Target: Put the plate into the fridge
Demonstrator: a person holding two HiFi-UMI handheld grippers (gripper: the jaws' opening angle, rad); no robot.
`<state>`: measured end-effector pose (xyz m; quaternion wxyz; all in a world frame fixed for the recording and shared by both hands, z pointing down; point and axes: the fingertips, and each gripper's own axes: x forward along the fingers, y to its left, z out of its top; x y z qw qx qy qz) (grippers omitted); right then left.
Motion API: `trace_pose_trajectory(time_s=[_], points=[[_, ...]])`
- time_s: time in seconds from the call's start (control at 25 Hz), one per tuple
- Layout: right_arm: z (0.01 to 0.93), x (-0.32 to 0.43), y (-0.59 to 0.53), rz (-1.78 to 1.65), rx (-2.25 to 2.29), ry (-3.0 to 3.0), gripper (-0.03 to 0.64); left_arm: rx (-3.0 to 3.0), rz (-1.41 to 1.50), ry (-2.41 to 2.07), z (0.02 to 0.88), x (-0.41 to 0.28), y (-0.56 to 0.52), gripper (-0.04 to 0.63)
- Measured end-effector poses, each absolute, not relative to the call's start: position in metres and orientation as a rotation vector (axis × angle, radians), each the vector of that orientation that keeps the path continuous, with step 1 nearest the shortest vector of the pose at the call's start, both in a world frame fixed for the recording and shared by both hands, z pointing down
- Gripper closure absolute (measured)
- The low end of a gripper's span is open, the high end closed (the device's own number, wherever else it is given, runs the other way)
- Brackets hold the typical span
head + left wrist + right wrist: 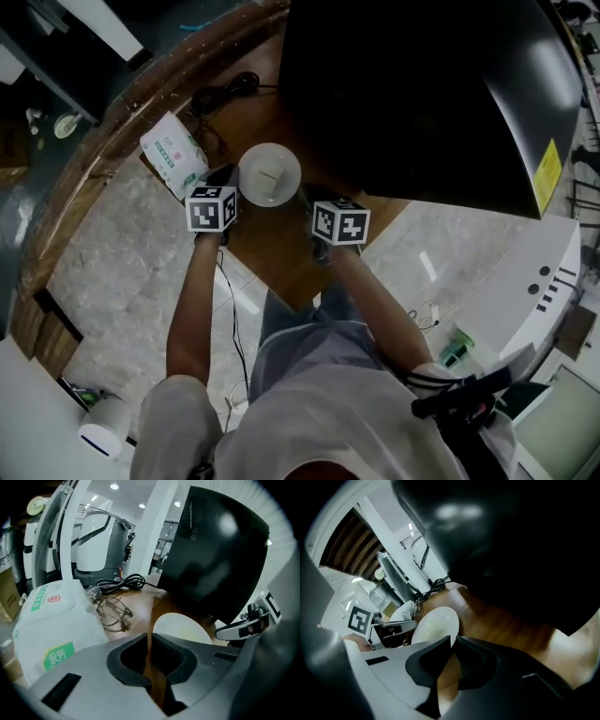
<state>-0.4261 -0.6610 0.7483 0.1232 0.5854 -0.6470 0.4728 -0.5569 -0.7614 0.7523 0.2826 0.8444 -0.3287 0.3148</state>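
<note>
Status: task not started, as far as I could judge. The plate (269, 173) sat flat on the wooden table (281, 267), just ahead of both tools and roughly between them, close to the foot of the big black box (422, 94). I took that box for the fridge, but no view confirmed it. No open door or interior showed anywhere, so getting the door open looked like it was also left to do.

Left gripper (149, 641): jaws drawn in to a thin slit, only table visible through the gap, nothing held. It was aimed at the plate's near left edge, not touching.

Right gripper (452, 644): jaws closed tip to tip, empty. The plate lay just beyond the tips, apart from them.

So what was left: spread one pair of jaws, take the rim, lift, open the box, set the plate in.

Plate itself: small, round, white, plain, shallow with a slightly raised rim. It looked empty and clean. Glossy, so I'd expect a slippery rim and not much to bite on.

Clutter to the left, clear of the plate: a pack of wipes (173, 155), a pair of glasses (112, 613) and a black cable (119, 583).
</note>
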Motion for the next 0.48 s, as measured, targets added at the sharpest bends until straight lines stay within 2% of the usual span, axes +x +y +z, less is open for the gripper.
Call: trace_pose_trajectory(time_s=[0.08,0.16,0.48], points=[[0.754,-0.426,-0.663,1.437,1.724,-1.871,0.565,2.257,0.836,-0.86,0.755,-0.556,-0.762,0.577],[0.757,-0.43,-0.664,1.51,1.72,-1.876,0.484,2.258,0.833,-0.832,0.755,-0.554,-0.76,0.577],[0.767,-0.433,-0.658,1.615,1.745,-1.882,0.467,2.357,0.868,-0.808,0.755,-0.545,-0.748,0.577]])
